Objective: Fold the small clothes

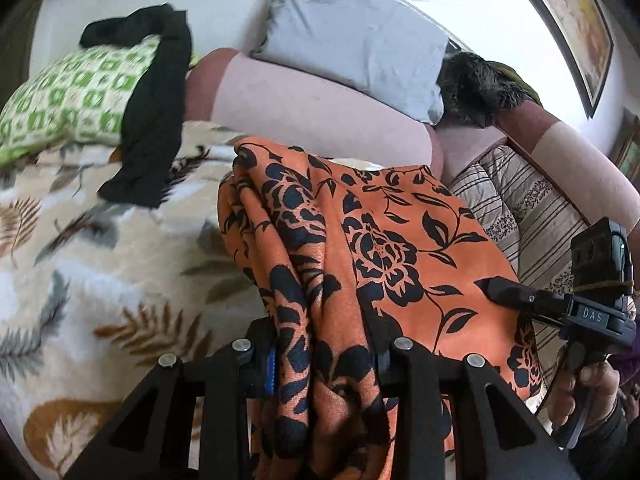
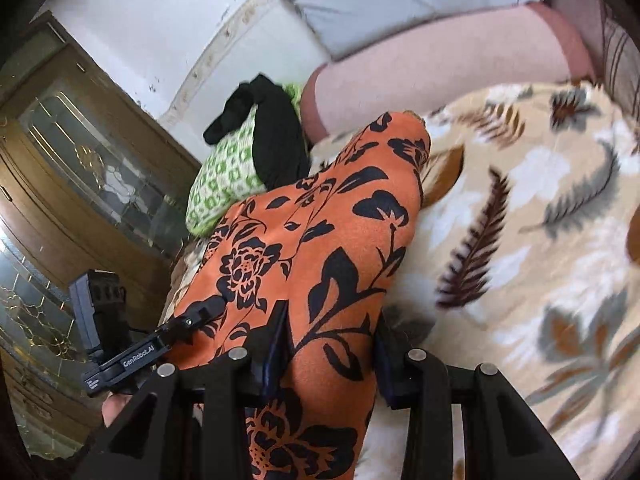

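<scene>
An orange garment with a black flower print (image 1: 372,248) hangs stretched between my two grippers above the bed. My left gripper (image 1: 324,344) is shut on one bunched edge of it. My right gripper (image 2: 332,340) is shut on the other edge; the cloth (image 2: 320,232) drapes forward over its fingers. The right gripper also shows at the right of the left wrist view (image 1: 496,288), and the left gripper shows at the lower left of the right wrist view (image 2: 208,308). The fingertips are hidden by cloth.
A cream blanket with a feather print (image 1: 100,280) covers the bed. A green-and-white patterned cloth (image 1: 76,100) with a black garment (image 1: 160,120) over it lies near a pink bolster (image 1: 320,112) and a grey pillow (image 1: 352,40). A wooden cabinet (image 2: 80,160) stands beside the bed.
</scene>
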`<act>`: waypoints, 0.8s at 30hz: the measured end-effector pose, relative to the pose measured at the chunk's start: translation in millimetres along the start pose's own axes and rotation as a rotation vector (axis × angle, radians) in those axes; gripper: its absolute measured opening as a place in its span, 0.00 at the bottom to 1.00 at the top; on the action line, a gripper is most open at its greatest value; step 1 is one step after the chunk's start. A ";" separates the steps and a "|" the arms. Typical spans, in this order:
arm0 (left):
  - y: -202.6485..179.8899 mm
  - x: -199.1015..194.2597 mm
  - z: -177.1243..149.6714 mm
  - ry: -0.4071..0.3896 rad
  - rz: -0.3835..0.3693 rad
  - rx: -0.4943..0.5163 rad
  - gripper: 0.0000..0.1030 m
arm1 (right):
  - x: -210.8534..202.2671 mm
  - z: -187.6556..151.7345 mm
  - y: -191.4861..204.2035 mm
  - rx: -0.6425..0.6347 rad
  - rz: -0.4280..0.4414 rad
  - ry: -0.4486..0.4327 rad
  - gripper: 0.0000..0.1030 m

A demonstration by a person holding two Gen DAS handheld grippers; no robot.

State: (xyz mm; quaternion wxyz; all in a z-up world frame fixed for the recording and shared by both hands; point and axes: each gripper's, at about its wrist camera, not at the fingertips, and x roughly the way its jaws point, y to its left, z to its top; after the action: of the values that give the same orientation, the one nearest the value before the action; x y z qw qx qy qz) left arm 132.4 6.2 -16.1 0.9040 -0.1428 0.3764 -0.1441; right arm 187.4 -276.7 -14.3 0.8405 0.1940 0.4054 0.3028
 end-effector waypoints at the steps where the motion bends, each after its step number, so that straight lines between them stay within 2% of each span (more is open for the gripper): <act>1: -4.1 2.9 1.1 -0.001 0.003 0.003 0.32 | -3.5 3.7 -5.1 -0.001 -0.007 -0.005 0.39; 7: -7.5 32.2 2.4 0.012 0.025 0.001 0.32 | 3.0 17.1 -18.0 -0.022 -0.044 -0.018 0.39; 11: 0.8 51.4 -6.1 0.039 0.048 -0.001 0.32 | 19.6 10.3 -33.0 -0.015 -0.062 -0.006 0.39; 15: 12.0 85.9 -25.5 0.103 0.098 0.000 0.35 | 53.0 -9.1 -61.3 0.020 -0.094 0.044 0.39; 17: 18.7 109.0 -38.6 0.182 0.140 0.003 0.43 | 70.7 -20.1 -79.5 0.061 -0.129 0.084 0.44; 18: 23.9 118.1 -47.2 0.217 0.165 0.002 0.47 | 79.1 -26.3 -88.4 0.076 -0.181 0.112 0.50; 19: 26.3 115.3 -51.6 0.192 0.168 0.008 0.51 | 84.7 -33.8 -97.2 0.093 -0.231 0.140 0.54; 21: 24.4 107.4 -52.9 0.161 0.194 0.044 0.58 | 75.0 -37.7 -99.0 0.118 -0.197 0.103 0.58; 24: 18.7 100.6 -47.3 0.150 0.210 0.084 0.59 | 61.1 -32.3 -89.7 0.090 -0.216 0.076 0.59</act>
State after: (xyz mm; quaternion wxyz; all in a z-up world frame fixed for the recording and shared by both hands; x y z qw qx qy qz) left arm 169.1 -20.8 -119.3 0.8885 -0.0533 0.4497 -0.0744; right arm 223.0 -299.9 -119.3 0.8426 0.1751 0.4688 0.1990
